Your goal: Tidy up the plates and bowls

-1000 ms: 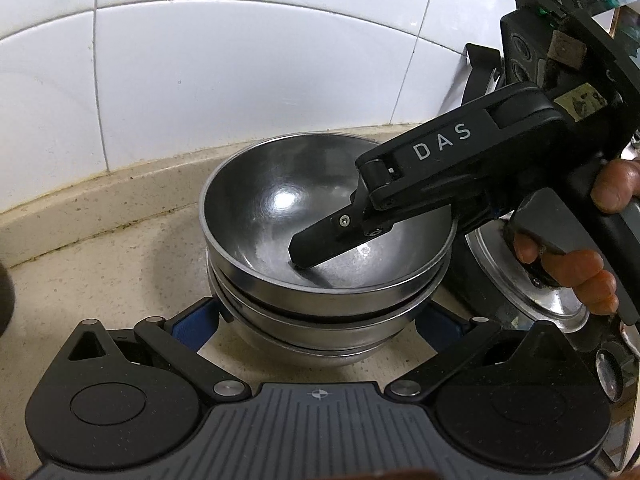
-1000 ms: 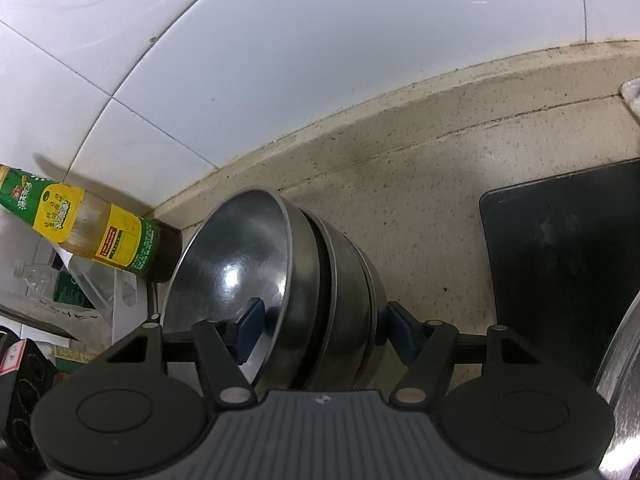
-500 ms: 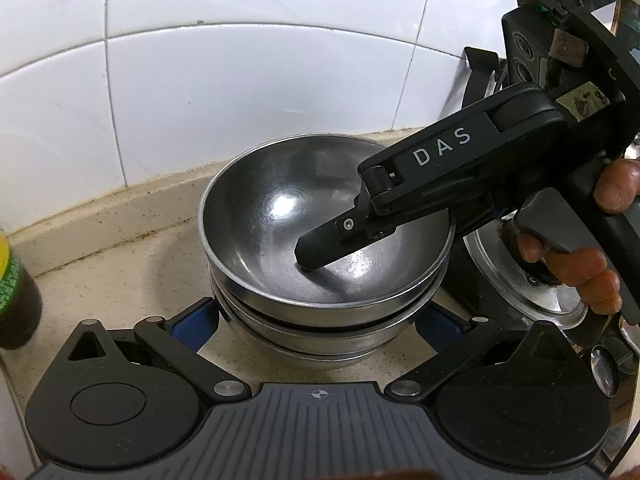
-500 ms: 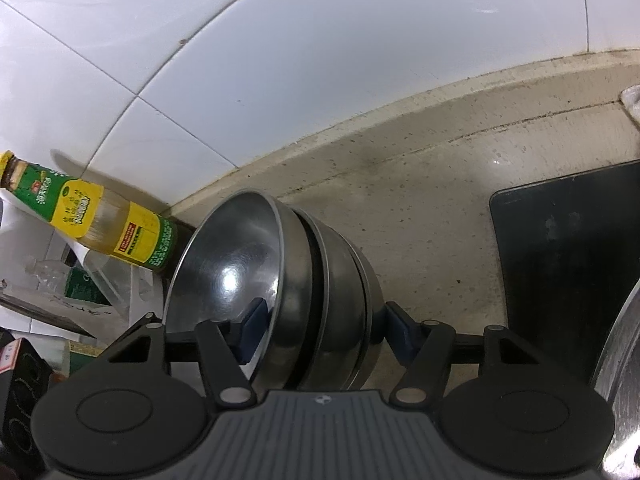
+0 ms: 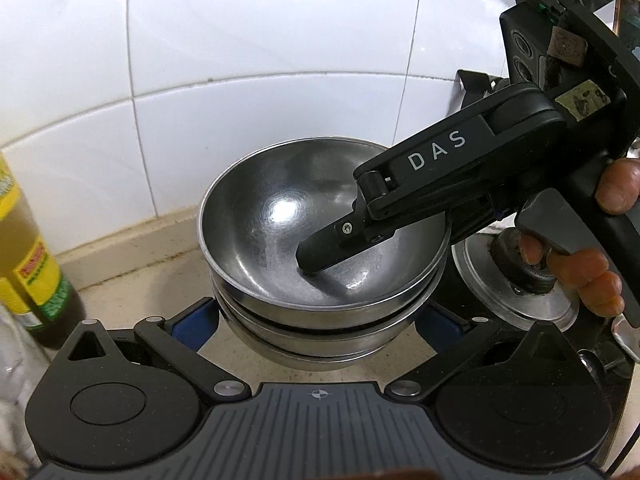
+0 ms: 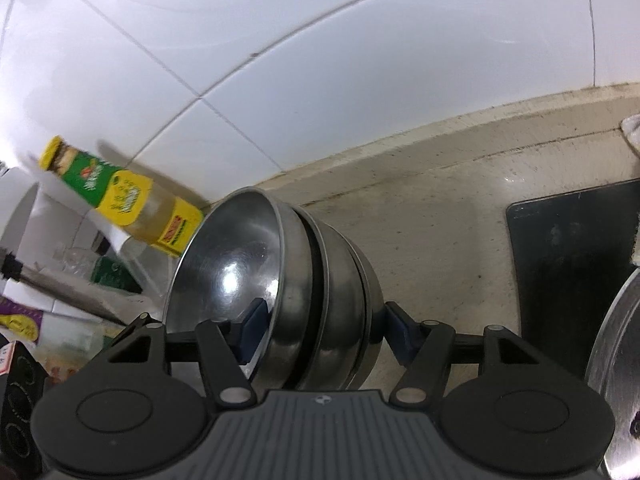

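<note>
Right gripper (image 6: 318, 334): blue-padded fingers (image 6: 253, 326) clamped across the wall of a nested stack of three round stainless-steel bowls (image 6: 304, 280), one finger inside the top bowl. Left gripper (image 5: 316, 320): fingers apart, flanking the stack's base without evident contact. The stack appears lifted above the speckled beige surface (image 6: 440, 220), beside a yellow-labelled oil bottle (image 6: 132, 204). Nesting looks complete; placement remains.

White tiled wall (image 5: 240, 60), speckled beige counter (image 6: 440, 232).
</note>
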Tool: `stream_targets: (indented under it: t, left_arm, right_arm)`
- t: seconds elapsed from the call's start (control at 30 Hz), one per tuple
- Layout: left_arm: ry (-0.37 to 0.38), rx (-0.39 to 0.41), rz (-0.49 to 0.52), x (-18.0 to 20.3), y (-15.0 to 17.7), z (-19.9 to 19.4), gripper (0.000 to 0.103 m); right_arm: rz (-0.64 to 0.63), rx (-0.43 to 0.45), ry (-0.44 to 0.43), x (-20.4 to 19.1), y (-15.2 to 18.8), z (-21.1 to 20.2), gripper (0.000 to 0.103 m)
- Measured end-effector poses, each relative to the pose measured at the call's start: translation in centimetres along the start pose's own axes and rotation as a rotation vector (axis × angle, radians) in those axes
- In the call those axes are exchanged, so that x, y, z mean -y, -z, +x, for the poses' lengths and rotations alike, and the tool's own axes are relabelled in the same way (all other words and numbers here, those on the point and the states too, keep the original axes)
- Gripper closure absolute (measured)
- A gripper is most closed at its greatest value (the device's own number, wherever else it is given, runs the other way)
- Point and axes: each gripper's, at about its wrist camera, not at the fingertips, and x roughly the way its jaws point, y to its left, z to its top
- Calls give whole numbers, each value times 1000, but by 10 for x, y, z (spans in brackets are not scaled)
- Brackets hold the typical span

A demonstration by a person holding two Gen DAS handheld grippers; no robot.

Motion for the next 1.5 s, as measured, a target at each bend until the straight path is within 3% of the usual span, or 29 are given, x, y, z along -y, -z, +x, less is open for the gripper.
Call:
stream_targets:
  t: [0.4,1.5]
  left_arm:
    - [-84,38,8,33,7,-52,0]
    - [-275,92,-68,88,50,-127,0]
  right_arm:
    - [-67,15,-42,-29,24,-32,44]
    - [-226,-42,-133,-76,85,-77,44]
